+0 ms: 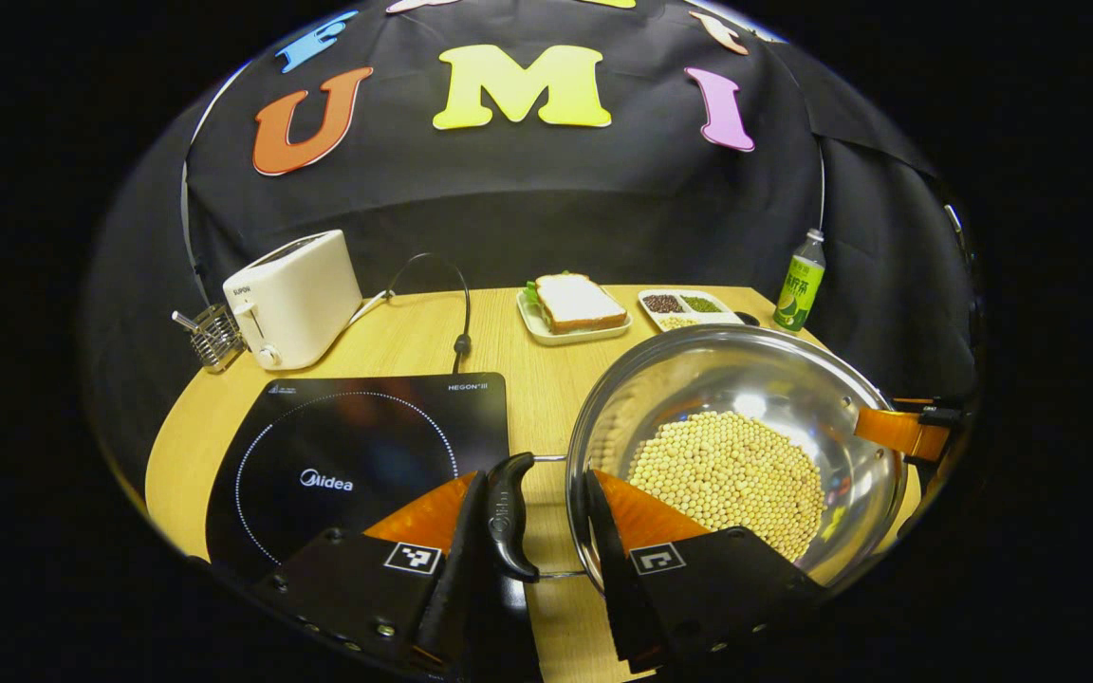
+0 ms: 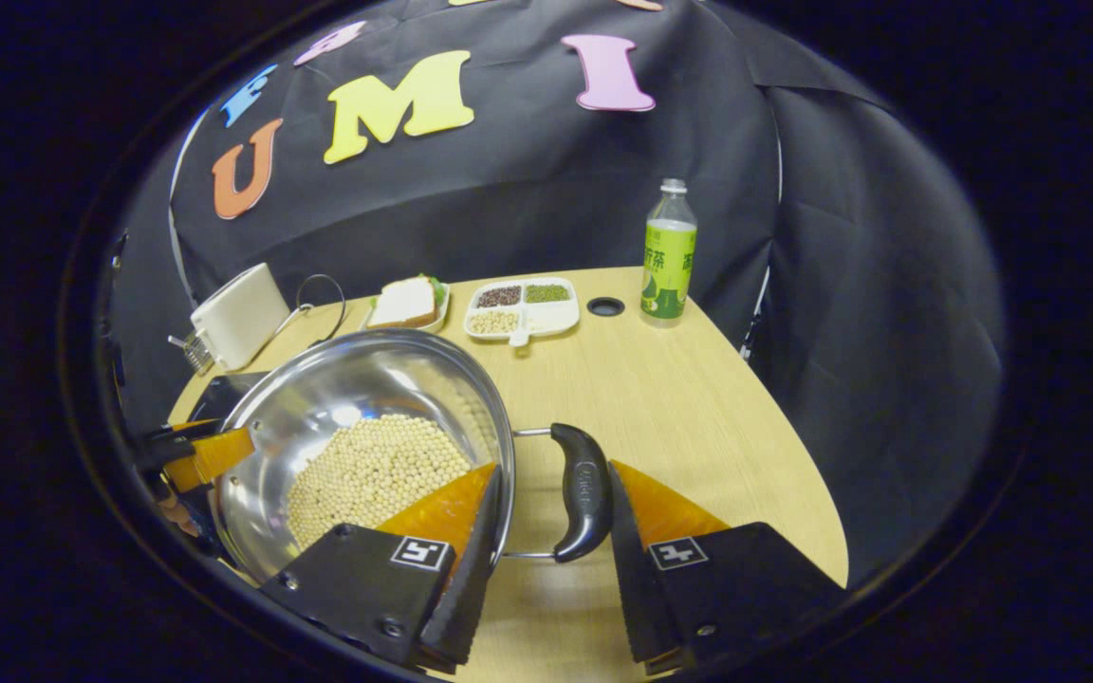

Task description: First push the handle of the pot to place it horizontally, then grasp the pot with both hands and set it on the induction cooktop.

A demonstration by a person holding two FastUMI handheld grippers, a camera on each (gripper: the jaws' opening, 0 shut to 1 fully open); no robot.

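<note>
A steel pot of pale beans stands on the wooden table, just right of the black induction cooktop. Its black left handle lies crosswise between the fingers of my left gripper, which is open. The handle touches the left finger, and the right finger reaches over the pot's rim. In the right gripper view the pot has its other black handle inside my open right gripper, against the right finger. Each gripper also shows at the pot's far rim: the right gripper and the left gripper.
A white toaster with a cord and a wire rack stand behind the cooktop. A sandwich plate, a divided dish of beans and a green bottle line the back. Bare table lies right of the pot.
</note>
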